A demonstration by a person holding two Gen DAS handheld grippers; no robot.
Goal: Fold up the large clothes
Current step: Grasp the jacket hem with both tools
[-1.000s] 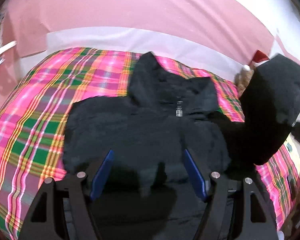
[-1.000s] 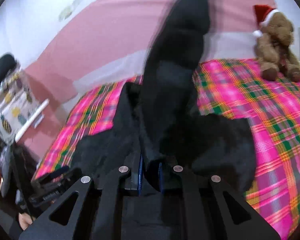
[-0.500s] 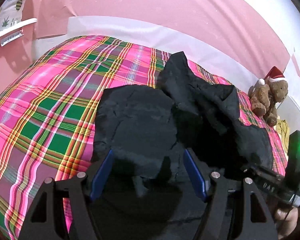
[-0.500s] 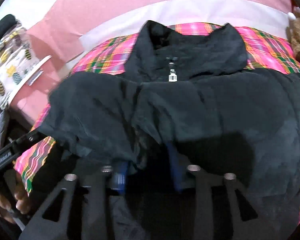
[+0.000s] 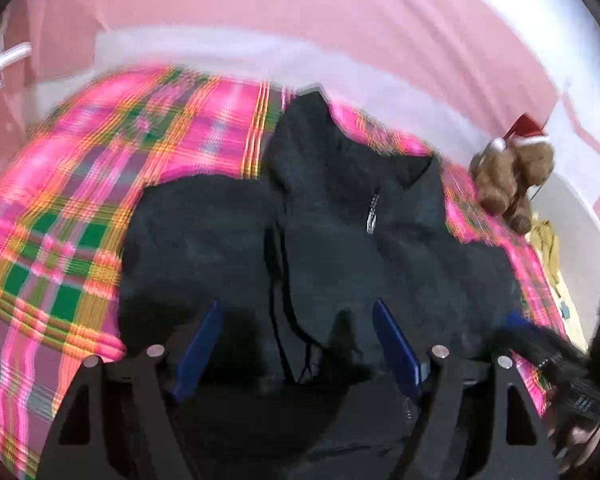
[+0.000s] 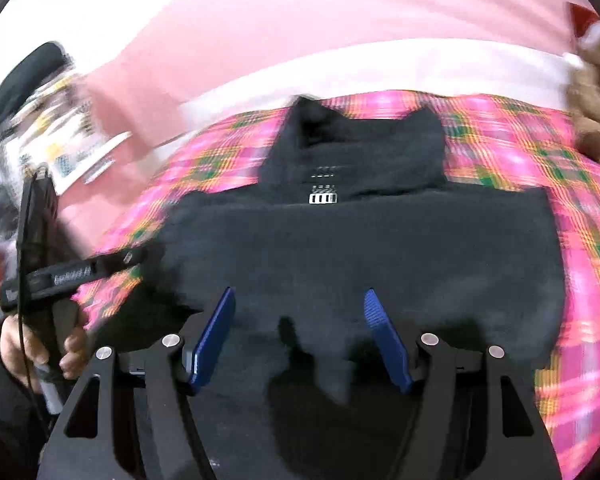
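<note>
The right gripper [image 6: 298,334] has let go of the black jacket [image 6: 360,248]; its jaws are opening, empty. The sleeve now lies folded across the body. The left gripper's [image 5: 296,346] jaws are also opening, gripping nothing.

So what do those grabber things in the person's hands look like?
Each gripper, left and right, is a black frame with two flat blue fingers and round silver screws. Seen from the right camera, the left one is a black bar with white lettering, with a thin black cable hanging beside it.

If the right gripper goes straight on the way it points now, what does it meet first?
Most likely the black jacket lying on the plaid bed cover. The right gripper points down at it, jaws opening with nothing between them. Depth is unclear.
</note>
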